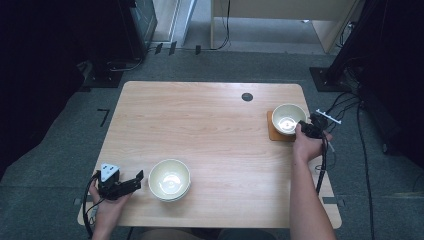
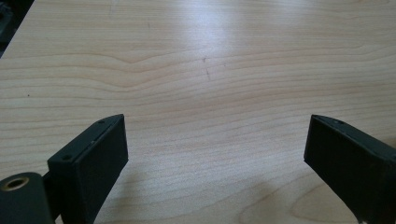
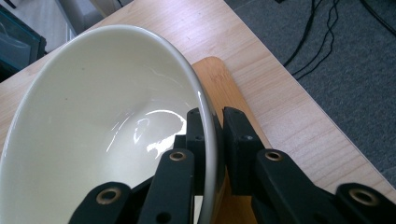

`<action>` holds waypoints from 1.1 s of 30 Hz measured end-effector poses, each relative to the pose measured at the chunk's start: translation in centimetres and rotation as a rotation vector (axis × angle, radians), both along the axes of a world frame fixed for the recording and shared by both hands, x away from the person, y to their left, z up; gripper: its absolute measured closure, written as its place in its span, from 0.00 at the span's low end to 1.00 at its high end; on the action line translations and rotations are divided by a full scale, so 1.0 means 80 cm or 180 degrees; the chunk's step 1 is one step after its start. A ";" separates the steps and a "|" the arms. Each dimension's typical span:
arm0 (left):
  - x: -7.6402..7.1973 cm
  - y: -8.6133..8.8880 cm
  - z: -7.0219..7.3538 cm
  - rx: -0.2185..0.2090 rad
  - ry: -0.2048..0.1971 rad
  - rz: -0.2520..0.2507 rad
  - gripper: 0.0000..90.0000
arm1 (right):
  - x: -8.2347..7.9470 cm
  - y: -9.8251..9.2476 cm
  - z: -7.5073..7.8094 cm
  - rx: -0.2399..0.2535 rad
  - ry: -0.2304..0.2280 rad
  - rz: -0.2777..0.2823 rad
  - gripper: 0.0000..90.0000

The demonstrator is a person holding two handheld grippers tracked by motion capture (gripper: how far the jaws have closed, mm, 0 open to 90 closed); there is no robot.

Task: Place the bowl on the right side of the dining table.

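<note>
A cream bowl (image 1: pixel 288 118) sits on a small brown wooden mat (image 1: pixel 273 133) at the table's right side. My right gripper (image 1: pixel 304 127) is shut on the bowl's near-right rim. In the right gripper view one jaw lies inside the cream bowl (image 3: pixel 93 126) and the other outside, above the mat (image 3: pixel 224 86), and my right gripper (image 3: pixel 215 122) pinches the thin wall. A stack of cream bowls (image 1: pixel 170 180) stands near the front edge. My left gripper (image 1: pixel 137 181) lies open just left of the stack. In its own view my left gripper (image 2: pixel 215 140) has only bare wood between its jaws.
The wooden table (image 1: pixel 200 115) has a round dark grommet (image 1: pixel 247 96) near its far edge. Black cables (image 1: pixel 350 107) lie on the grey floor to the right of the table. Dark equipment (image 1: pixel 127 30) and a wooden desk (image 1: pixel 280 20) stand beyond the far edge.
</note>
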State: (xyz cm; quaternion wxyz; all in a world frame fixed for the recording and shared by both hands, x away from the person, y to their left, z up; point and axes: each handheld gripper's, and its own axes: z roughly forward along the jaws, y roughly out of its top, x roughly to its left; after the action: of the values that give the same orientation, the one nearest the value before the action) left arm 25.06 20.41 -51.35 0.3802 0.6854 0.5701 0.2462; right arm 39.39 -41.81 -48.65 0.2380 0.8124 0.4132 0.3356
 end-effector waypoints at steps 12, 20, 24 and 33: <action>0.000 0.000 0.000 -0.0003 -0.0003 -0.0004 0.06 | 0.007 -0.003 -0.004 0.0081 0.0101 -0.0090 0.88; 0.000 0.000 0.000 -0.0001 -0.0003 0.0001 0.06 | 0.005 -0.007 -0.005 0.0170 0.0003 -0.0127 0.81; 0.000 0.000 0.000 0.0006 -0.0004 -0.0001 0.06 | 0.002 -0.007 -0.001 0.0072 -0.0076 -0.0050 0.75; 0.000 0.000 0.000 -0.0020 -0.0008 0.0016 0.06 | -0.013 -0.010 -0.002 -0.0067 -0.0253 0.0130 0.61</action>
State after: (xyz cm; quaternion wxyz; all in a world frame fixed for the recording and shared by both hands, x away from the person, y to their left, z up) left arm 25.09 20.44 -51.34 0.3825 0.6826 0.5720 0.2462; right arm 38.37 -42.63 -48.81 0.2558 0.7873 0.4234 0.3680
